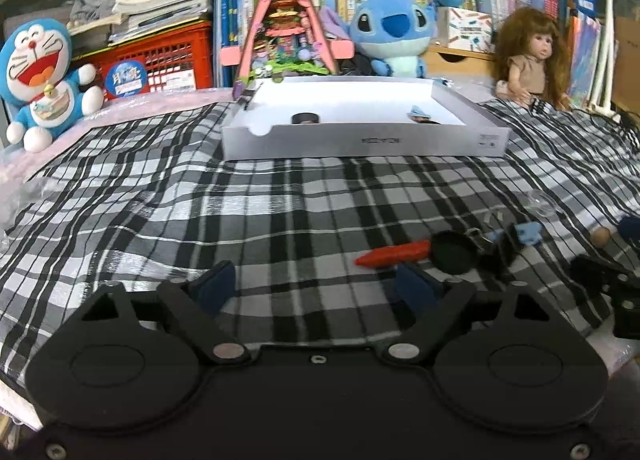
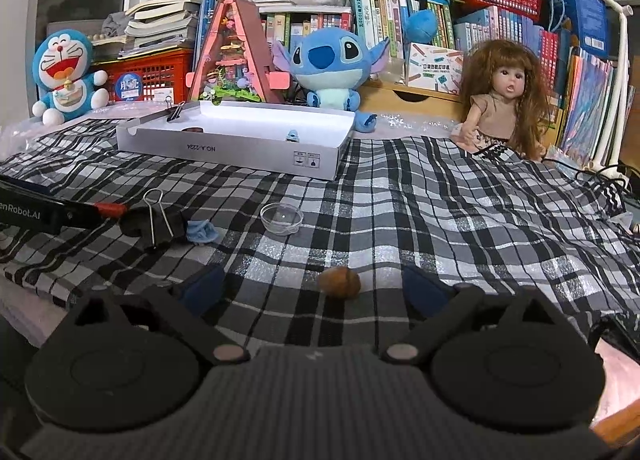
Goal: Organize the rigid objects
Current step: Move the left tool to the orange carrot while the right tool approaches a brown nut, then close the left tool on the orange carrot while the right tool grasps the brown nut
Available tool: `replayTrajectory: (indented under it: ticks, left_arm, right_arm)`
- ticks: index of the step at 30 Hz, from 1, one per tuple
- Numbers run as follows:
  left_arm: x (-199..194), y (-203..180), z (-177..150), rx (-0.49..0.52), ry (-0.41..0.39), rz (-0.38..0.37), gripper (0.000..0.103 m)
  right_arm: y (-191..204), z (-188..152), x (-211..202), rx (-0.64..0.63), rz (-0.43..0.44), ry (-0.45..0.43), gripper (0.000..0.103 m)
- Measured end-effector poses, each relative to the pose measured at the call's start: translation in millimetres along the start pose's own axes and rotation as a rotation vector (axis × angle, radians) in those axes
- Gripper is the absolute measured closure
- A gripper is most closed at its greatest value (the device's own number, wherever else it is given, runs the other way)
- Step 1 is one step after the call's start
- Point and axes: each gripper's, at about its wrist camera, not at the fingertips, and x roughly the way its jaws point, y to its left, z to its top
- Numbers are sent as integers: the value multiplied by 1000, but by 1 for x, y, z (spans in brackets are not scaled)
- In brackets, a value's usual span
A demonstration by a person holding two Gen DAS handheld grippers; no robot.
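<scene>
Right wrist view: white box (image 2: 224, 148) is sitting at back of plaid cloth (image 2: 400, 220), holding approx. three items incl. a binder clip (image 2: 175, 111). Nut (image 2: 339, 281), clear dish (image 2: 281, 218), blue piece (image 2: 202, 231) & red crayon (image 1: 394, 253) are still lying outside. Right gripper (image 2: 316, 284) is hanging apart around nut; left gripper (image 1: 316, 282) apart, empty. Judging approx. a third done.

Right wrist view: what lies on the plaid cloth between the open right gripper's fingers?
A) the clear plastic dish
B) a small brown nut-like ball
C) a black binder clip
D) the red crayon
B: the small brown ball sits untouched between the right gripper fingers; the clear dish lies farther off.
</scene>
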Motion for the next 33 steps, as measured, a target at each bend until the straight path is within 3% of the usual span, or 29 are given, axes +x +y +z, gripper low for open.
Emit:
replayTrajectory:
  ticks: [8,18,24,26,28,31,33]
  left_arm:
    - [1,-23,0,-36,-22,-33,39]
    - [5,-36,0,-94,-55,-19,41]
    - [5,-38,-3,-73,-74,-26,61]
    - [4,-37,-3,-73,-75,-33,61]
    - [2,-35,-4,-73,-77,-33,62]
    - [-1,-32,-5,-67,-73,-40,62]
    - [-3,-31,-6,-62,-73,-39,62]
  right_arm:
    - [5,-2,-2,-8,1,-22,11]
    - [5,-7,-1,45,-76,-29,17]
    - [0,-8,-1,81,-98,-40,23]
    - [-2,-8,-2,93,-98,-40,33]
    - [-3,-9,-3,98,-111,-41,55]
    - [-4,-8,-4,102,-126,-43,76]
    - [-5,-7,-6,105,-116,-47,77]
